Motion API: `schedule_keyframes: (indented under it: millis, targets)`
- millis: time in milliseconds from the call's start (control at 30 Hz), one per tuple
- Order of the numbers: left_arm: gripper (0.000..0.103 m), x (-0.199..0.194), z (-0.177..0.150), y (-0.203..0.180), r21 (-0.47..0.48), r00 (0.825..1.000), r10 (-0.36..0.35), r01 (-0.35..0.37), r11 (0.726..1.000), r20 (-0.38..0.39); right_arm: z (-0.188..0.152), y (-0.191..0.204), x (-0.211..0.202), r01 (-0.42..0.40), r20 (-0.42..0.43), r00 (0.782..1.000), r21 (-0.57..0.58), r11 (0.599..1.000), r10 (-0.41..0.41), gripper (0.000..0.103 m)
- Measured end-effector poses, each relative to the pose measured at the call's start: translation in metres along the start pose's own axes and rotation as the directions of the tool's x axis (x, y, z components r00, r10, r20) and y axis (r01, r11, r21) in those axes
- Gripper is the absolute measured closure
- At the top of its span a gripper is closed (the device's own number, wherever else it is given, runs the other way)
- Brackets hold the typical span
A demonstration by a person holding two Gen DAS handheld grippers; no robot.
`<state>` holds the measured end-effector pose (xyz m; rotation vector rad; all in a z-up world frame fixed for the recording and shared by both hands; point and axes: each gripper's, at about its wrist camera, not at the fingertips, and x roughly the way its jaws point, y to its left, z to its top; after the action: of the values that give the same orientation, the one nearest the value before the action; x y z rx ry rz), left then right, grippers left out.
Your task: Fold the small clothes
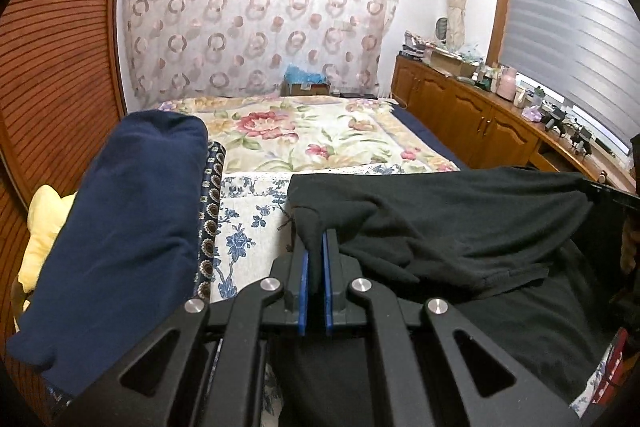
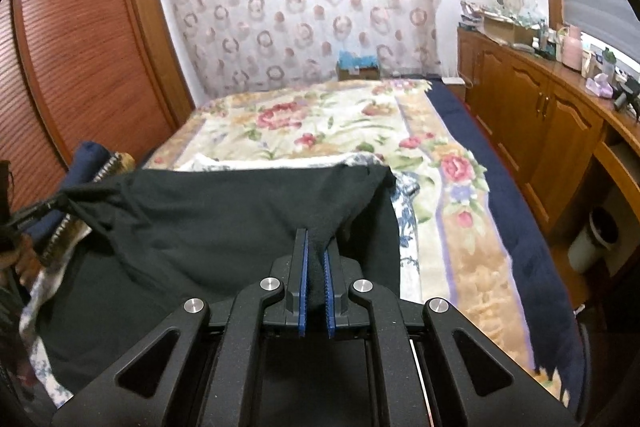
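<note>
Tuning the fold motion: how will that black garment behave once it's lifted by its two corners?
Likely floppy: the black garment sags and wrinkles between the left gripper and right gripper. Probably light, since thin pinched corners carry it. The fleecy-looking cloth seems unlikely to slip from the shut jaws, though its free lower edge may swing.

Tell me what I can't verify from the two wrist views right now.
- Black garment: its lower part is hidden behind the left gripper and cut off at the bottom edge of that view.
- Same garment in the right wrist view: the right gripper covers its near edge.
- Garment type: unclear, bunched.
- Dresser items: too small.
</note>
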<state>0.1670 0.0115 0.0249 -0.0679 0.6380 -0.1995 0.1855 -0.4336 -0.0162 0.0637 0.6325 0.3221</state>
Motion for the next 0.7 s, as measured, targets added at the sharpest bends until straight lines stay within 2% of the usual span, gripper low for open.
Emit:
schedule_keyframes:
  millis: [267, 700]
  targets:
    - [0.101, -0.034, -0.008, -0.003, -0.009, 0.999, -0.015, 0.015, 1.0, 0.04, 0.001, 0.003, -0.037, -0.004, 0.054, 0.999, -0.002, 1.0, 0.004, 0.099]
    - [0.101, -0.081, -0.047, -0.007, 0.004, 0.996, -0.012, 0.012, 1.0, 0.089, -0.038, 0.017, -0.089, 0.001, 0.097, 0.995, -0.027, 1.0, 0.002, 0.099]
